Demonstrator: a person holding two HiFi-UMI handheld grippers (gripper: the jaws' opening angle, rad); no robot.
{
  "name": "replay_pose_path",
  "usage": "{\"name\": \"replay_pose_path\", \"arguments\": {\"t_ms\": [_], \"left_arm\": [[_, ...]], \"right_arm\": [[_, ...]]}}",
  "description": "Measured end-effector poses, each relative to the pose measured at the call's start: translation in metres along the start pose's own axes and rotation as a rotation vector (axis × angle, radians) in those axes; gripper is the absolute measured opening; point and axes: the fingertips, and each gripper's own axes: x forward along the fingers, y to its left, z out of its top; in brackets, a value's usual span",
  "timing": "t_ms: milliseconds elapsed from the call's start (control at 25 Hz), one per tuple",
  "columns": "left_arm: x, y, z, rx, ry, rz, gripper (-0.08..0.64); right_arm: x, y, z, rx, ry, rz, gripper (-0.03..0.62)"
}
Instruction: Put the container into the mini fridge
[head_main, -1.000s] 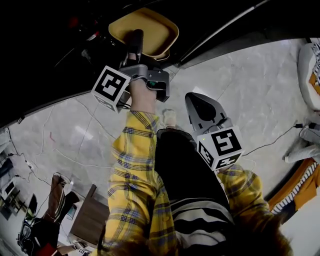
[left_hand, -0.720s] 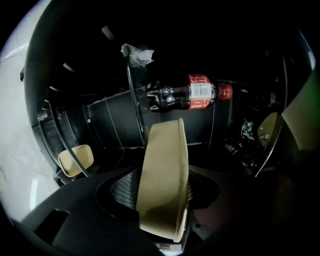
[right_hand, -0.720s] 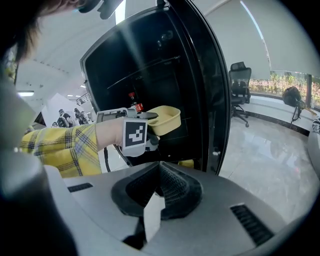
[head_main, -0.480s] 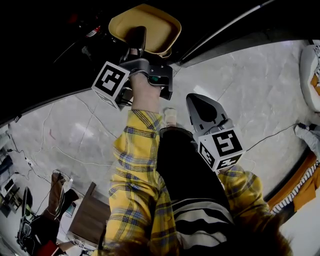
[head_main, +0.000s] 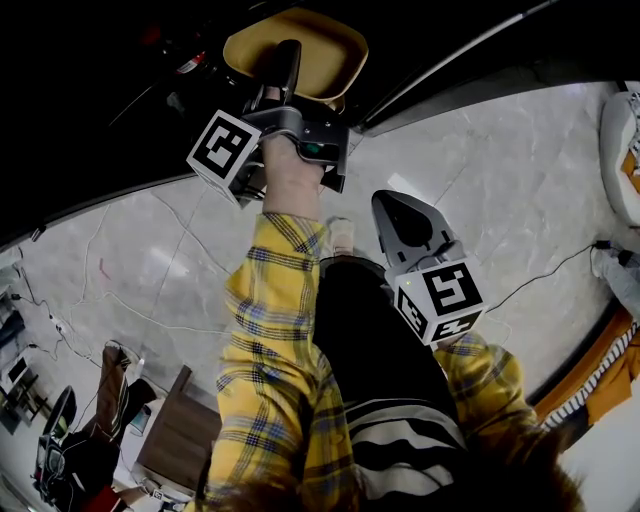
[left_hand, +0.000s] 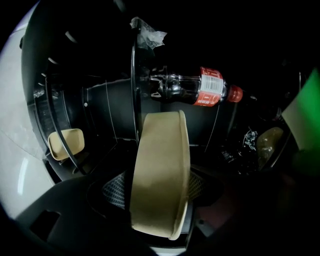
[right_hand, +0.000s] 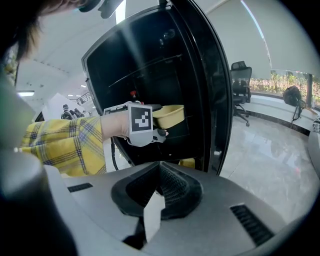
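The tan container lies inside the dark mini fridge, seen edge-on in the left gripper view. My left gripper reaches into the fridge with the container between its jaws. The jaws are opening, and the meshed pads look eased off the container's sides. In the right gripper view the container shows just past the left gripper's marker cube. My right gripper hangs back over the floor, shut with nothing held.
A cola bottle lies on the wire shelf above the container. A second small tan tub sits at the left of the fridge. The open fridge door stands to the right. An office chair is farther off.
The left gripper pushed a little deeper into the fridge with the container. The right gripper barely moved.
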Motion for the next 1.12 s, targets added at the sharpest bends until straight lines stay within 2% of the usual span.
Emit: {"name": "replay_pose_path", "arguments": {"t_ms": [480, 680, 1120], "left_arm": [[-0.013, -0.01, -0.014, 0.012, 0.095, -0.096, 0.345], [-0.029, -0.009, -0.013, 0.008, 0.092, -0.126, 0.345], [-0.084, -0.005, -0.011, 0.061, 0.055, -0.138, 0.338]], "right_arm": [[0.002, 0.002, 0.007, -0.006, -0.017, -0.003, 0.026], [0.003, 0.006, 0.006, -0.009, -0.014, -0.001, 0.026], [0.008, 0.009, 0.012, -0.007, -0.024, 0.014, 0.026]]}}
